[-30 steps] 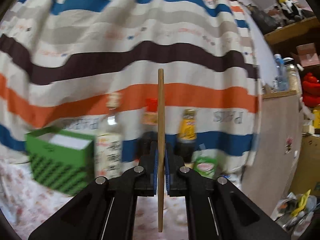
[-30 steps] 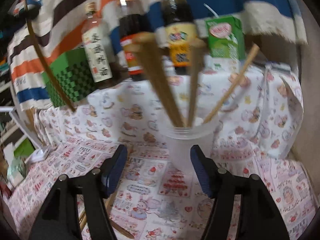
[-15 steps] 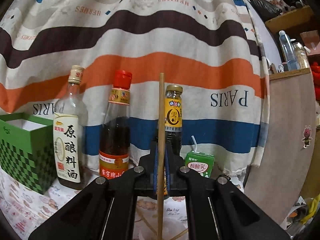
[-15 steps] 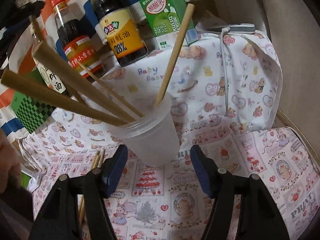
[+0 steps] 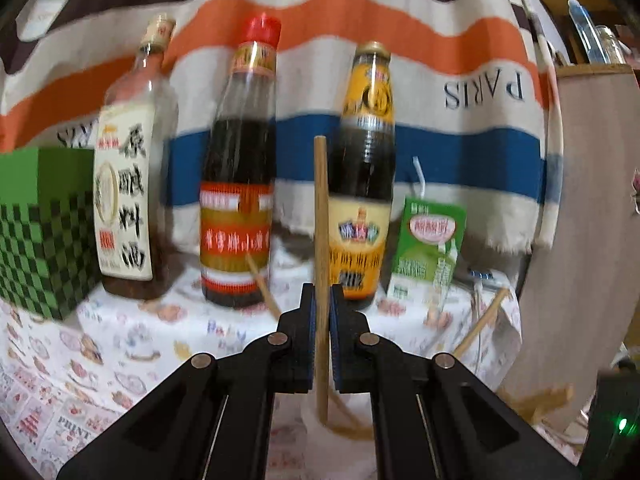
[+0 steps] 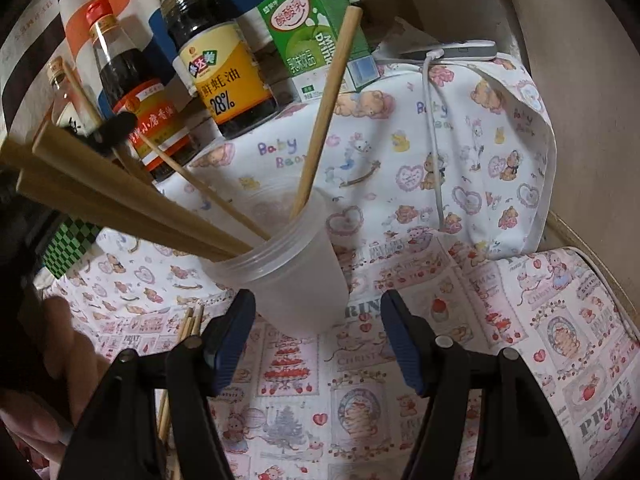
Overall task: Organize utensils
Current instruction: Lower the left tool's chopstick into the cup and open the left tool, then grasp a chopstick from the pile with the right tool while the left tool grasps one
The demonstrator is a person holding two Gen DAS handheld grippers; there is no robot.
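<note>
My left gripper is shut on an upright wooden chopstick; its lower tip reaches down to the cup rim below. In the right wrist view a translucent plastic cup holds several wooden chopsticks, one leaning right. My right gripper is open with its pads either side of the cup's base, not touching. Loose chopsticks lie on the cloth left of the cup.
Three sauce bottles stand at the back with a green milk carton and a green checkered box. A striped cloth hangs behind. A white cable runs over the patterned tablecloth. A wooden panel stands at right.
My left gripper has come down with the chopstick toward the cup. My right gripper has moved closer to the cup and looks down on it more steeply.
</note>
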